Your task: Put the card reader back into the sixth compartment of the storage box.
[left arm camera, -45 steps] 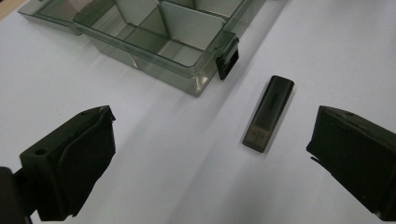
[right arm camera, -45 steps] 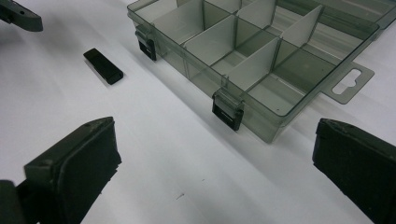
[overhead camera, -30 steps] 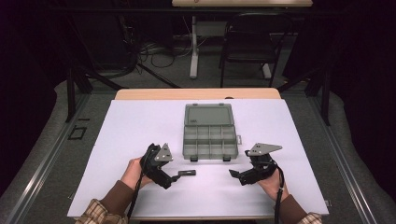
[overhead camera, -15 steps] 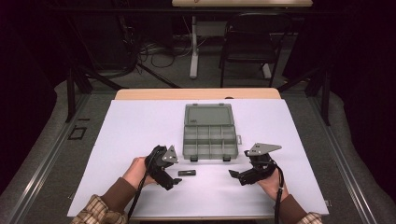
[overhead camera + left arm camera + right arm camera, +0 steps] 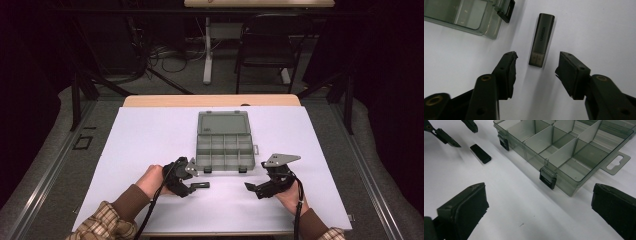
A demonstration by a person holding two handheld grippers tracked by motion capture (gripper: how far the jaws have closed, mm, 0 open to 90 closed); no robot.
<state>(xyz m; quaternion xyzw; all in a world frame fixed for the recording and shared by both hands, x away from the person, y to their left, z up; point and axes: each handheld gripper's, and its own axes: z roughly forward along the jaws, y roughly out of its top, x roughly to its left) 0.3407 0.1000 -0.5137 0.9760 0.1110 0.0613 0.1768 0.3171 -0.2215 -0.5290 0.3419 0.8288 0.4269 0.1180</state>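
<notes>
left claw (image 5: 536,65) closing, jaws astride dark usb stick (image 5: 542,38), not touching.

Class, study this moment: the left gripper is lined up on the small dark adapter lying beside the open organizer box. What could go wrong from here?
1. The left gripper, whose jaws have just been closing, brackets only the adapter's near end without touching it; a grip there might pivot or slip.
2. The adapter lies close to the organizer box and its latch; a skewed closing could push it against them.
</notes>
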